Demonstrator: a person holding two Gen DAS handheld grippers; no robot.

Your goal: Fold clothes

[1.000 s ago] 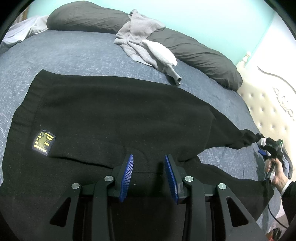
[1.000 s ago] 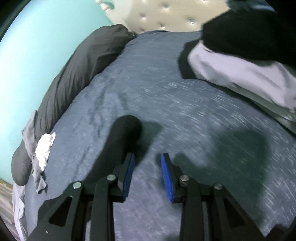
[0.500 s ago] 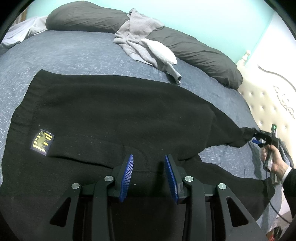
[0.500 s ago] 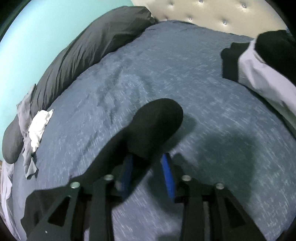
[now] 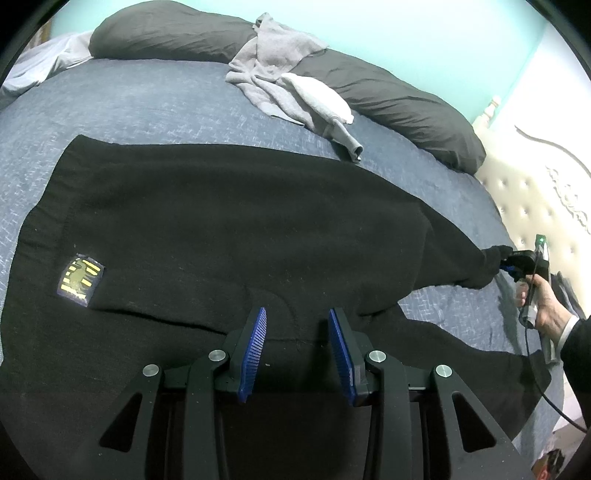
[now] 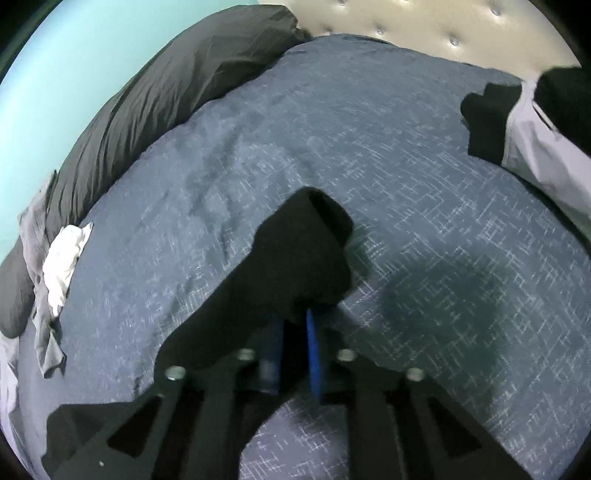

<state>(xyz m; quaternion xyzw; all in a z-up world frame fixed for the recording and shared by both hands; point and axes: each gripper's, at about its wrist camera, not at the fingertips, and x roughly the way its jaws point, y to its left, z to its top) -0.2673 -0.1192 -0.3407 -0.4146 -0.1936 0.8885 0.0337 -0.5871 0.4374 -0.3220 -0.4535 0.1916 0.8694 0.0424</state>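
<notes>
Nearest us, our left gripper (image 5: 297, 347) hangs over the sweater (image 5: 229, 221), jaws spread and pinching nothing, the black cloth lying beneath the gap between its blue pads (image 5: 255, 347). The sweater lies flat across the bed (image 5: 147, 99), its yellow patch (image 5: 79, 277) off to the left in the left wrist view. Our right gripper (image 6: 293, 347) has its jaws closing on the cuff (image 6: 306, 243), the black cloth bunched between the pads and spilling over them. In the left wrist view that gripper (image 5: 517, 263) pinches the sleeve end at the far right, a hand (image 5: 543, 302) on its handle. Beyond the sweater, a grey garment (image 5: 280, 74) and a white cloth (image 5: 321, 98) lie crumpled against the dark pillows (image 5: 388, 96). Farther right stands the tufted headboard (image 5: 532, 206), and behind all a teal wall (image 5: 406, 33).
</notes>
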